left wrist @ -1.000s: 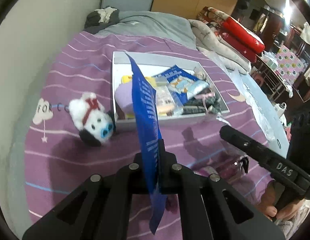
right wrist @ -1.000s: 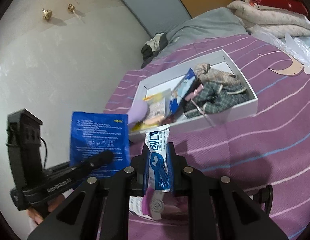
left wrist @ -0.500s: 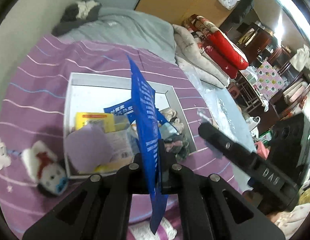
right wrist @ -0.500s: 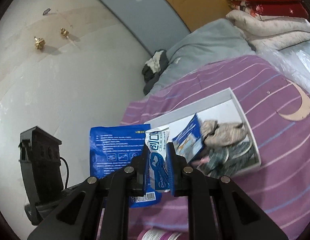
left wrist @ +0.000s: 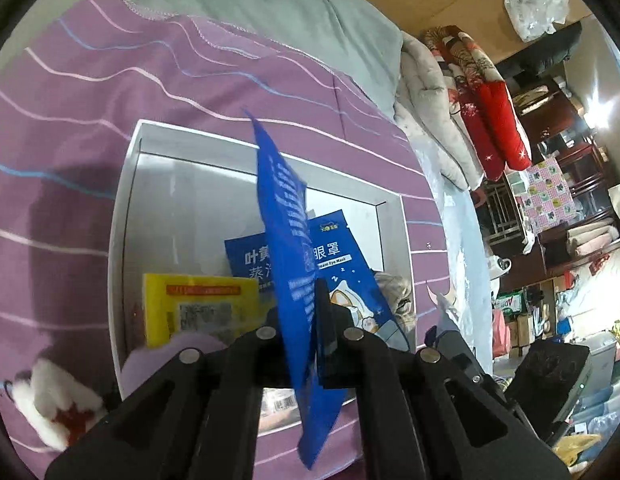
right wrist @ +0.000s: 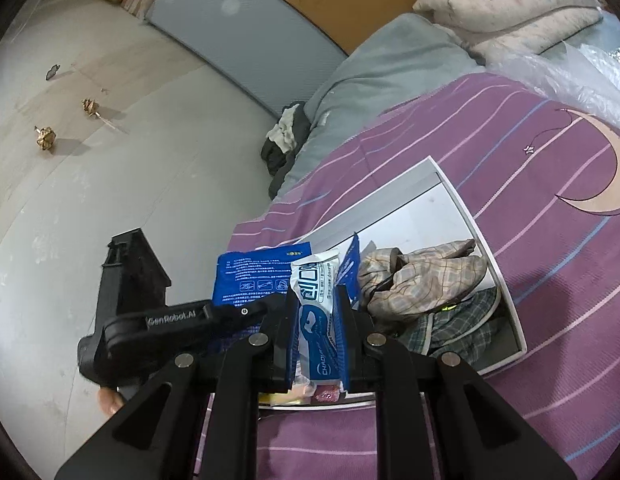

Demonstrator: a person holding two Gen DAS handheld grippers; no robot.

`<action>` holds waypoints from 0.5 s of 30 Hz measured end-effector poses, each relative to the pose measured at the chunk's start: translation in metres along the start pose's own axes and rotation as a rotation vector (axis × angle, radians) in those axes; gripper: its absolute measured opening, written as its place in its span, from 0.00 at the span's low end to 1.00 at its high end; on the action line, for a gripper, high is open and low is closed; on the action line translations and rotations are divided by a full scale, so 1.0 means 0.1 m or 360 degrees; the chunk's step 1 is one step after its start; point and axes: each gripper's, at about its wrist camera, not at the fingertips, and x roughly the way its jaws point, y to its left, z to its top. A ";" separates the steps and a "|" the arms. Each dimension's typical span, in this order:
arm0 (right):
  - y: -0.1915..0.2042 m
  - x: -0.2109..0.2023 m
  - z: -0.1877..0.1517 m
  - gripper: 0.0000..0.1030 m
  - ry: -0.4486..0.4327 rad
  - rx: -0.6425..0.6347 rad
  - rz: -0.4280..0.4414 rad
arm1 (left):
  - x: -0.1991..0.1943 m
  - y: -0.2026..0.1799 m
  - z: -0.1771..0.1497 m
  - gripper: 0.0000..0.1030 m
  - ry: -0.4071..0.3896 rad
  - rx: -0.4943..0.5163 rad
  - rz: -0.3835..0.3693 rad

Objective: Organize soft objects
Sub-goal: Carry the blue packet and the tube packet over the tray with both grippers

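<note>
Purple striped bed cover carrying a white box holding plaid cloths, a yellow packet and a blue eye-mask pouch. Left gripper: fingers opening, a blue sachet edge-on between them, over the box. Right gripper: fingers narrow, clamping a white-and-blue packet above the box's near edge.
</note>
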 end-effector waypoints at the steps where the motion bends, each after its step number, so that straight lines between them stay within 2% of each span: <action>1: -0.02 0.03 0.00 0.14 0.0003 -0.0010 -0.0006 | -0.01 0.00 -0.01 0.13 0.0028 0.0012 0.0046; 2: -0.02 0.04 -0.01 0.14 0.0003 -0.0017 -0.0019 | -0.02 -0.02 -0.02 0.30 0.0056 0.0044 0.0107; 3: -0.03 0.05 -0.03 0.14 0.0002 -0.0021 -0.0033 | -0.04 -0.05 -0.04 0.53 0.0062 0.0091 0.0178; 4: -0.05 0.06 -0.05 0.14 0.0003 -0.0018 -0.0040 | -0.09 -0.11 -0.07 0.61 0.0030 0.0165 0.0282; 5: -0.06 0.08 -0.06 0.14 0.0008 -0.0008 -0.0039 | -0.13 -0.14 -0.10 0.65 -0.0014 0.0216 0.0354; 9: -0.08 0.09 -0.09 0.14 0.0014 -0.0008 -0.0046 | -0.27 -0.26 -0.16 0.65 -0.0147 0.0342 0.0643; 15: 0.01 0.03 -0.07 0.14 -0.0016 -0.0049 -0.0037 | -0.42 -0.26 -0.15 0.65 -0.0270 0.0349 0.0712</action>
